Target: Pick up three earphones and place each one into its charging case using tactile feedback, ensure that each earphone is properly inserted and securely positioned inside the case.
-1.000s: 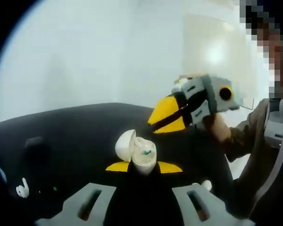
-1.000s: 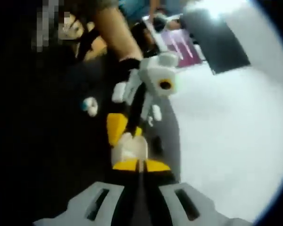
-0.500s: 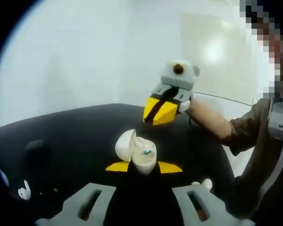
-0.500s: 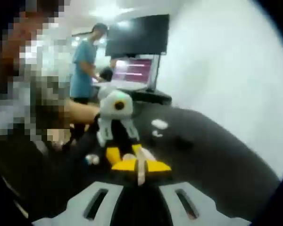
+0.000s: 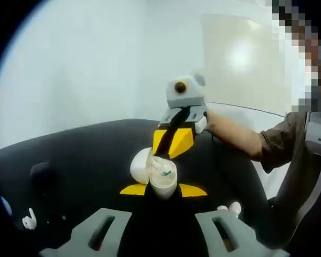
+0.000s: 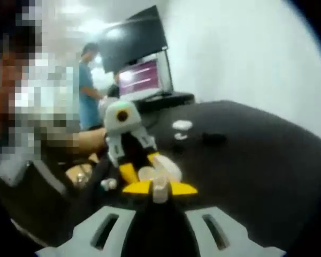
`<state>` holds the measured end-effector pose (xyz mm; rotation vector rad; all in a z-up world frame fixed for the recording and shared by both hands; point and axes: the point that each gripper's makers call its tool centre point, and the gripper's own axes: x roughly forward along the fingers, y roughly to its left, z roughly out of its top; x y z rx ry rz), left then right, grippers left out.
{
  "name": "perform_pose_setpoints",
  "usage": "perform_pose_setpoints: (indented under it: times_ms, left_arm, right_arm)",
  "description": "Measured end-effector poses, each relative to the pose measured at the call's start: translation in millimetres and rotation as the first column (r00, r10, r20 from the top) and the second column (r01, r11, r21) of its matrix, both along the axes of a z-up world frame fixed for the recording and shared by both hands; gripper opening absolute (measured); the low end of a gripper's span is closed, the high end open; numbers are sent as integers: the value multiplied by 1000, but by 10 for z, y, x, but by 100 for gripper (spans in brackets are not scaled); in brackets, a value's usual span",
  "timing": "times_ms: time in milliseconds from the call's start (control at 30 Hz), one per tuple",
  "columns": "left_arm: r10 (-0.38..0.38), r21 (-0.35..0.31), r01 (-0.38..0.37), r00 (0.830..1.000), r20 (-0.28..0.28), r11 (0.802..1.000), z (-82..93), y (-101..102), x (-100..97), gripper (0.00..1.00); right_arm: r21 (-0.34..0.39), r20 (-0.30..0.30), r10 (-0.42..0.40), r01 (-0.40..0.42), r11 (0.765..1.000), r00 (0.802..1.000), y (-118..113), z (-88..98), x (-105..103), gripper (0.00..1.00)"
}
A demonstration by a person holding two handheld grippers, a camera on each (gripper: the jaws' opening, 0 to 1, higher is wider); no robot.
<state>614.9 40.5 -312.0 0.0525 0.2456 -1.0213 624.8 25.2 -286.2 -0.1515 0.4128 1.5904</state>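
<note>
A white charging case (image 5: 161, 179) with its lid (image 5: 140, 164) swung open is clamped between my left gripper's (image 5: 163, 190) yellow tips, above the black table (image 5: 85, 155). My right gripper (image 5: 173, 143) comes in from the right, its yellow tips together and just above the case's mouth. In the right gripper view, my right gripper (image 6: 159, 188) is shut on a small white earphone (image 6: 159, 191). Straight ahead of it, my left gripper (image 6: 142, 166) holds the case (image 6: 170, 170).
A loose white earphone (image 5: 28, 219) and a dark case (image 5: 40, 171) lie at the table's left; another white piece (image 5: 230, 207) lies at the right. A white case (image 6: 182, 126) and a black case (image 6: 214, 139) sit farther back. A monitor (image 6: 142, 45) and a person (image 6: 88, 85) are behind.
My right gripper has swung down and to the left toward the open case and now hovers right over it. The left gripper and the case have stayed put.
</note>
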Motion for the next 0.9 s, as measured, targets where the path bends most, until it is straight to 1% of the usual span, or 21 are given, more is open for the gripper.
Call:
perform_pose_setpoints:
  times_ms: [67,133,200,267,300,333,367,400,467,500,533,567,600,667,700,767,833,900]
  left_arm:
    - [1,1,-1,1000,2,1000,1,-1,-1,17]
    - [1,1,-1,1000,0,1000,-1,1,-2,17]
    - [0,2,0,1000,-1,1000,-2,0,-5,17]
    - [-2,4,2,1000,2,1000,-2,-2,-5,17]
    - [-2,5,2,1000,3,1000,-3,-3,-6,17]
    - [-1,5,1,1000,3,1000,-3,-2,-5,17]
    - [2,4,-2,1000,1,1000,-1,3,3,17]
    - [1,3,-1,1000,0,1000,-1,2,3,17]
    - [1,5,-1,1000,3,1000,0,3,5,17]
    - [1,6,-1,1000,4,1000,0,3,4,17]
    - [1,7,-1,1000,6,1000,0,2,3,17]
    - [1,8,-1,1000,8,1000,0,2,4,17]
    - [1,9,-1,1000,9,1000,0,3,5,17]
    - [1,11,-1,1000,12,1000,2,3,6,17]
    - [1,13,-1,1000,16,1000,2,3,4,17]
    - [1,17,-1,1000,23,1000,2,2,-1,17]
    - [1,20,-1,1000,27,1000,2,1,-2,17]
    - [0,24,-1,999,33,1000,3,0,-3,17]
  right_arm:
    - [-2,3,-2,2,1000,1000,10,2,-13,14]
    - [-3,28,8,-8,1000,1000,16,7,-42,16]
    - [-5,66,25,-25,1000,998,1,16,-69,16]
    - [-8,82,31,-31,999,996,-17,23,-78,16]
    - [-11,98,39,-38,999,994,-31,27,-92,16]
    - [-13,103,50,-48,999,993,-49,35,-86,16]
    - [-17,100,68,-66,998,993,-62,37,-122,16]
    - [-19,110,80,-78,997,991,-69,39,-148,16]
    - [-30,152,93,-89,996,984,-70,27,-151,16]
    - [-34,163,95,-90,995,982,-66,23,-150,16]
    - [-28,212,97,-93,995,972,-45,43,-131,16]
    - [-21,232,98,-96,995,968,-34,61,-129,16]
    - [11,308,106,-115,993,945,2,143,-128,16]
    - [59,372,119,-152,987,920,48,258,-214,16]
    - [56,351,119,-147,987,929,46,260,-251,17]
    - [50,340,132,-158,986,931,58,271,-295,23]
    - [42,317,124,-144,989,940,48,256,-278,24]
    - [35,274,126,-141,989,953,37,222,-281,25]
